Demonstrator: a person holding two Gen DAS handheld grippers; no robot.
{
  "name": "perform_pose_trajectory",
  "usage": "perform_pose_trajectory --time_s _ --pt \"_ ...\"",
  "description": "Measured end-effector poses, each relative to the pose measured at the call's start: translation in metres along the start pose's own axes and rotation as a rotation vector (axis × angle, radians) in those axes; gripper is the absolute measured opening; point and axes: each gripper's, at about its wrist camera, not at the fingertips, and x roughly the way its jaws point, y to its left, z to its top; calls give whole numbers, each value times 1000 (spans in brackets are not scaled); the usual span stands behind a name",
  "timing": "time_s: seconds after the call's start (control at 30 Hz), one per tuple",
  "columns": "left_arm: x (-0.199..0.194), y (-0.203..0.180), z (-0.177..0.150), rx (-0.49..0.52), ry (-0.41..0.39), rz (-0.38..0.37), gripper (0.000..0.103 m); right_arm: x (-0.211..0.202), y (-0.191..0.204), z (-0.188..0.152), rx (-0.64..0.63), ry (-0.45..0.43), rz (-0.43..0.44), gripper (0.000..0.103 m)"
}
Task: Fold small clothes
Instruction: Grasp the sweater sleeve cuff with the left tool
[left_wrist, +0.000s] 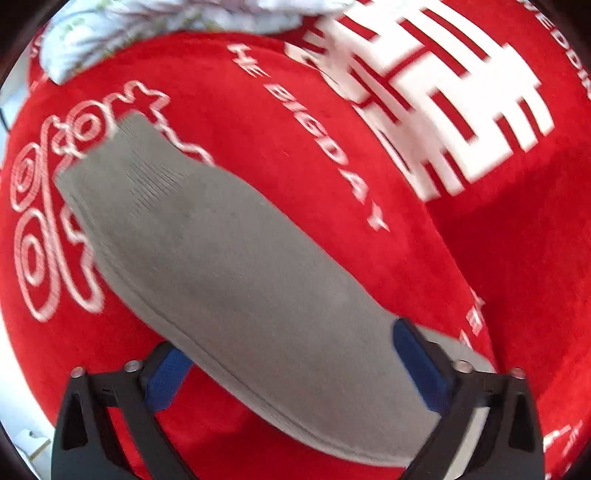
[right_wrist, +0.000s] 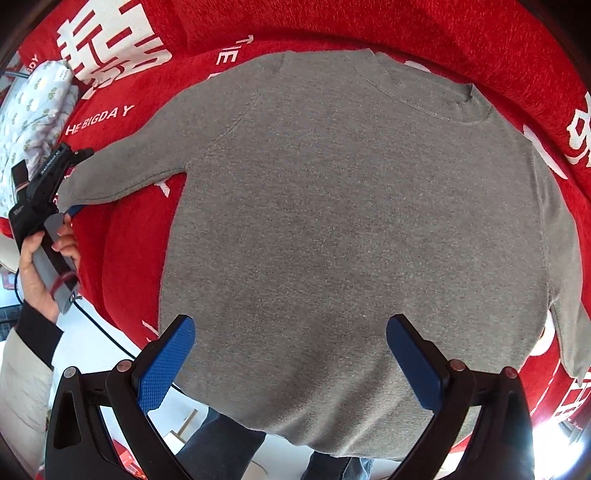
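A grey sweater (right_wrist: 354, 221) is lying flat on a red printed cloth (right_wrist: 424, 33), neck at the far edge, ready for folding; the left tongs (left_wrist: 291, 373) are straddling its sleeve cuff (left_wrist: 229, 258), jaws apart and not yet pinching, probably to swing it inward; the right tongs (right_wrist: 291, 362) are hovering wide over the hem, which is overhanging the near edge; open cloth is lying beyond the sleeve, towards a floral bundle (right_wrist: 33, 118).

A big red cloth (right_wrist: 388, 26) with white letters and shapes covers the soft top, a pale cloth with little green spots (right_wrist: 33, 107) lies bunched at its far side, the floor (right_wrist: 92, 343) below looks white, and bright light (right_wrist: 565, 417) shines in one corner.
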Motion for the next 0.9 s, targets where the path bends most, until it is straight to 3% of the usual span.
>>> perform_pose_trajectory --time_s 0.03,0.07,0.1,0.13,0.2,0.3,0.53,0.73,0.8,0.9 --pt "1 3 3 -4 3 23 64 0 -1 -1 2 1 4 103" --pt "-2 5 6 0 -13 45 51 0 -1 -2 5 0 8 103" --pt "-1 4 6 8 -16 50 12 1 -1 -3 9 1 11 103" --pt "0 5 7 17 4 11 6 1 -2 -4 12 2 14 103" --pt "-8 9 9 17 5 -44 5 -1 -5 -6 18 -4 21 103" --pt "-41 -7 2 128 -42 -100 5 -7 -11 -9 29 -32 33 103" --pt "-99 -147 -45 462 -60 -331 5 -27 -48 -13 123 -107 55 103" --pt "-103 -284 -149 763 39 -479 5 -51 -112 -22 254 -201 45 103" --pt "-84 -319 -194 848 104 -478 5 -53 -141 -28 324 -218 39 103" --pt "-43 -350 -260 1039 152 -331 5 -45 -179 -38 396 -210 8 103"
